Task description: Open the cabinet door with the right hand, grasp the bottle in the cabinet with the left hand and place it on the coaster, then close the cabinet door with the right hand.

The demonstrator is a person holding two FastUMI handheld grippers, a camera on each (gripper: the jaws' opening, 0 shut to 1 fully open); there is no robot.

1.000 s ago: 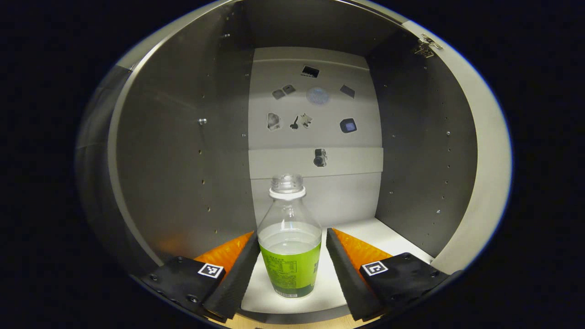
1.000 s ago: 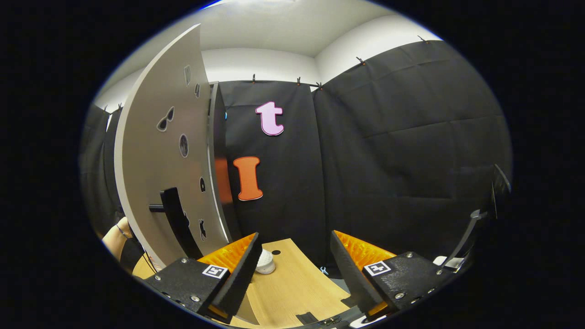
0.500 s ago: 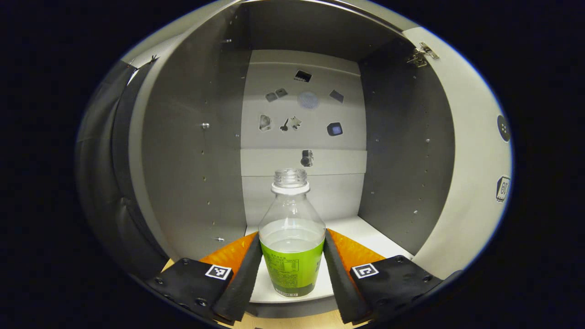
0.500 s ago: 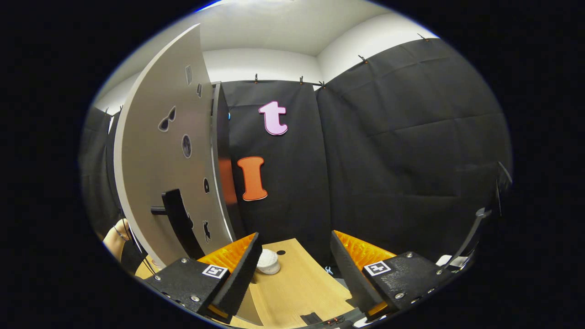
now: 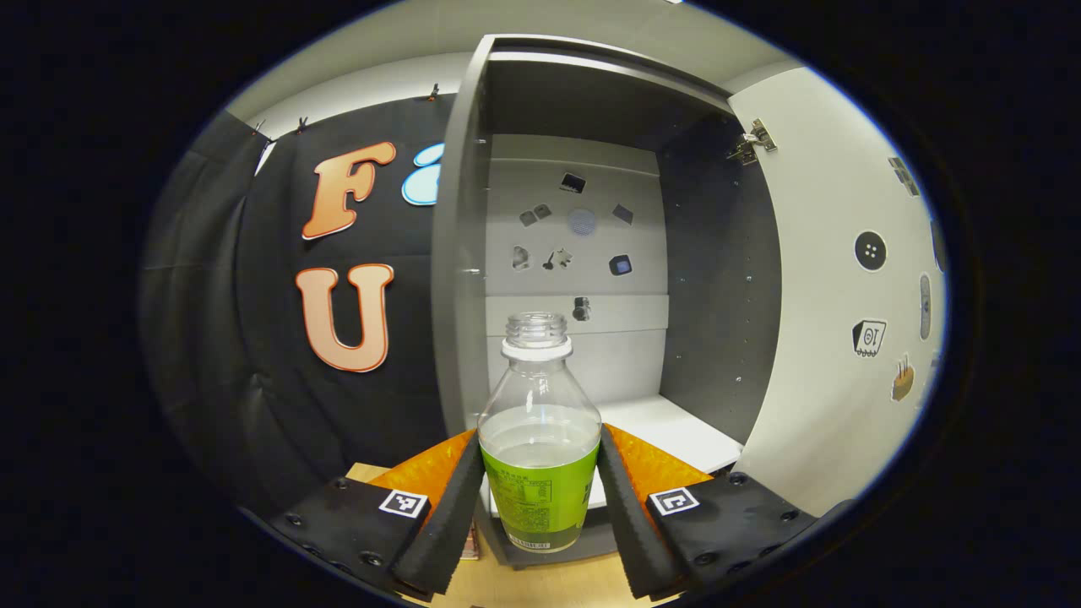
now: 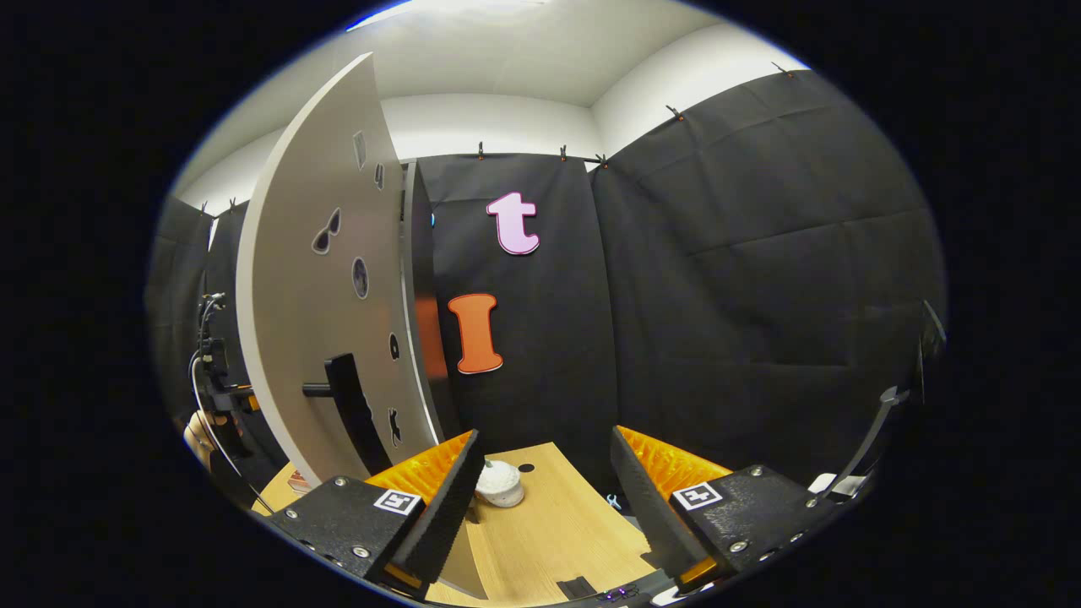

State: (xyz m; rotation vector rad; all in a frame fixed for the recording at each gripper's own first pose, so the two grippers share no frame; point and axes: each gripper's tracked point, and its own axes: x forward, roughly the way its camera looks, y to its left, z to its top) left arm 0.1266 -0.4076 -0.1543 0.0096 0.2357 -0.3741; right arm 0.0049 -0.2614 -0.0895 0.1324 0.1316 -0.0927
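Left tongs (image 5: 539,494): closing on the bottle (image 5: 539,447), one finger pressing each side of its green label, in the left gripper view.
Bottle: standing upright and uncapped between those fingers, clear liquid reaching just above the label; its base is showing in front of the cabinet's lower front edge, over the tabletop (image 5: 549,587).
Cabinet (image 5: 583,279): standing open just behind the bottle, its white shelf floor bare, small stickers dotting the back panel.
Cabinet door (image 6: 325,312): swinging wide open, in the right gripper view, a dark bar handle (image 6: 350,405) projecting from its face.
Right tongs (image 6: 545,490): gaping wide and gripping nothing, hovering over the wooden tabletop.
White round object (image 6: 500,484): resting on the tabletop beside the right tongs' left finger; cannot tell what it is.
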